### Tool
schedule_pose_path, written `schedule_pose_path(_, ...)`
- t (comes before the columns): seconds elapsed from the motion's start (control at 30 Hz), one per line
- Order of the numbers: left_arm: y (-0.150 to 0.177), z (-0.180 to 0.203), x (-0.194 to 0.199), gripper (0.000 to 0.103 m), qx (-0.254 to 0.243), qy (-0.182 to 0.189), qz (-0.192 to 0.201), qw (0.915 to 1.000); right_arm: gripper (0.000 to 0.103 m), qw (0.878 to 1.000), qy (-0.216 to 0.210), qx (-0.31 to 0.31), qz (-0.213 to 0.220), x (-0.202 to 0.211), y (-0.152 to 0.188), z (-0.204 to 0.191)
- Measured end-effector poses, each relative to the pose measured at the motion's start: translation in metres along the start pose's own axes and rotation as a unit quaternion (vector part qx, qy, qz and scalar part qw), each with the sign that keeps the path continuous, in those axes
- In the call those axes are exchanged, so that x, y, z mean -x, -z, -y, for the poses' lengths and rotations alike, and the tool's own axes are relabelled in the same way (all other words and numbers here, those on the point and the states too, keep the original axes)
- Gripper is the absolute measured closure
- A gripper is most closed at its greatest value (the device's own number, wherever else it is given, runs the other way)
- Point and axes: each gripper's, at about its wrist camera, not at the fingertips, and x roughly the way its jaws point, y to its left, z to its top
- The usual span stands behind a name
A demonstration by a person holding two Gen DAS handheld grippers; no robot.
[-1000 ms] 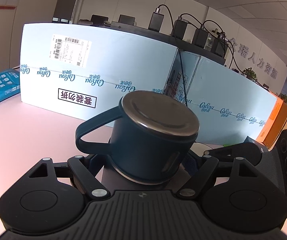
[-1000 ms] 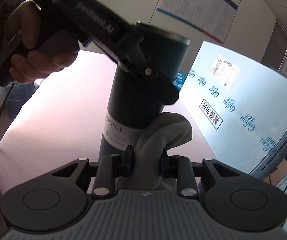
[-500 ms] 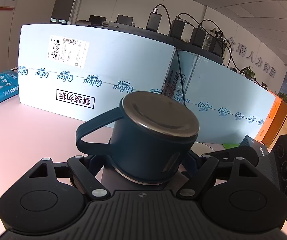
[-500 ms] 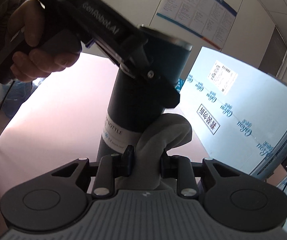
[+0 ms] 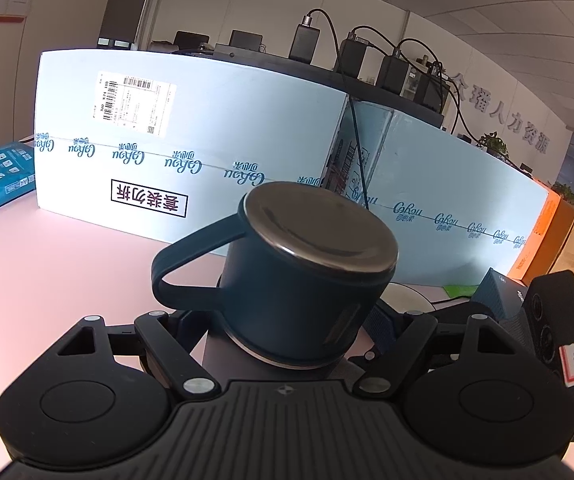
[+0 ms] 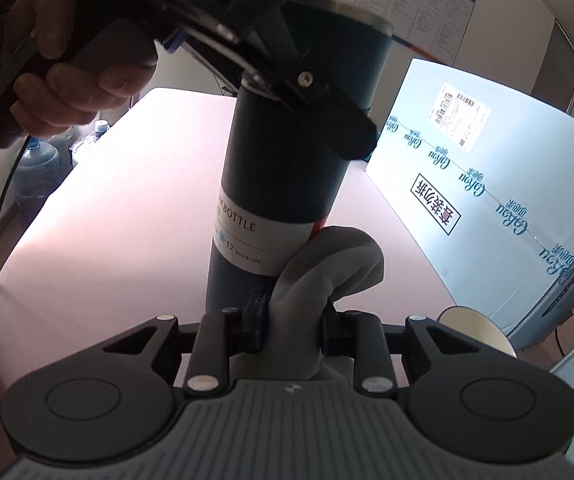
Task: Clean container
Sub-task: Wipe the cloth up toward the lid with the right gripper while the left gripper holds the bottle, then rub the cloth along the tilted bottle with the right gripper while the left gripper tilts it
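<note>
My left tongs (image 5: 287, 332) are clamped around the bottle (image 6: 283, 184) just under its cap (image 5: 307, 280), one finger on each side of the dark body, holding it upright on the pink desk (image 6: 127, 216). The cap is dark blue with a steel top and a loop handle (image 5: 183, 264) that sticks out to the left in the left wrist view. My left hand (image 6: 59, 76) shows in the right wrist view, wrapped round the tool's grip above and left of the bottle. My right tongs (image 6: 293, 328) are nearly together, pinching a grey cloth (image 6: 319, 280); the cloth bulges up past the fingertips and presses against the bottle's lower right side, touching the edge of its white label (image 6: 259, 244). Behind the bottle stands a long pale blue box (image 5: 191, 152) with a barcode sticker. A white bowl (image 6: 475, 328) sits on the desk to the right of my right tongs.
</note>
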Motion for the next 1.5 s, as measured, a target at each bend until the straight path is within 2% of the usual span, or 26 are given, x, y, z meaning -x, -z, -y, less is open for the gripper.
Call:
schedule_pose_path(0.17,0.0,-0.001,0.001,0.026,0.004,0.008,0.001,1.0,0.075,0.999,0.006,-0.026,0.038,0.014,-0.01,0.012)
schedule_pose_path(0.37,0.003,-0.001,0.002,0.026,0.002,0.01,0.005,0.9999,0.075,0.998,0.013,-0.066,0.016,0.011,-0.006,0.02)
schedule_pose_path(0.53,0.006,-0.002,0.0,0.026,-0.003,0.003,0.002,1.0,0.075,0.993,0.023,-0.111,0.018,0.021,-0.013,0.034)
schedule_pose_path(0.67,0.01,-0.002,-0.001,0.026,-0.018,-0.003,-0.003,0.9998,0.075,0.994,0.036,-0.102,0.022,0.027,-0.024,0.036)
schedule_pose_path(0.73,0.012,-0.002,-0.002,0.026,-0.024,-0.006,-0.009,0.9996,0.075,0.994,0.043,-0.095,0.038,0.032,-0.028,0.034)
schedule_pose_path(0.87,0.017,-0.002,-0.004,0.026,-0.033,-0.01,-0.019,0.9992,0.075,0.994,0.053,-0.053,0.08,0.041,-0.034,0.025)
schedule_pose_path(0.93,0.018,-0.002,-0.004,0.026,-0.033,-0.01,-0.019,0.9992,0.075,0.994,0.059,-0.019,0.087,0.04,-0.036,0.019)
schedule_pose_path(1.1,0.017,-0.005,0.002,0.026,-0.02,-0.007,-0.014,0.9997,0.075,0.991,0.082,0.083,0.068,0.031,-0.037,0.01)
schedule_pose_path(1.27,0.019,-0.008,0.005,0.026,-0.007,-0.014,-0.014,0.9998,0.075,0.975,0.083,0.196,0.061,0.016,-0.031,0.006)
schedule_pose_path(1.37,0.02,-0.01,0.006,0.026,0.001,-0.026,-0.015,0.9996,0.075,0.971,0.069,0.224,0.05,0.006,-0.026,0.009)
schedule_pose_path(1.5,0.022,-0.01,0.008,0.025,0.004,-0.033,-0.014,0.9993,0.075,0.973,0.045,0.224,0.033,-0.008,-0.015,0.012)
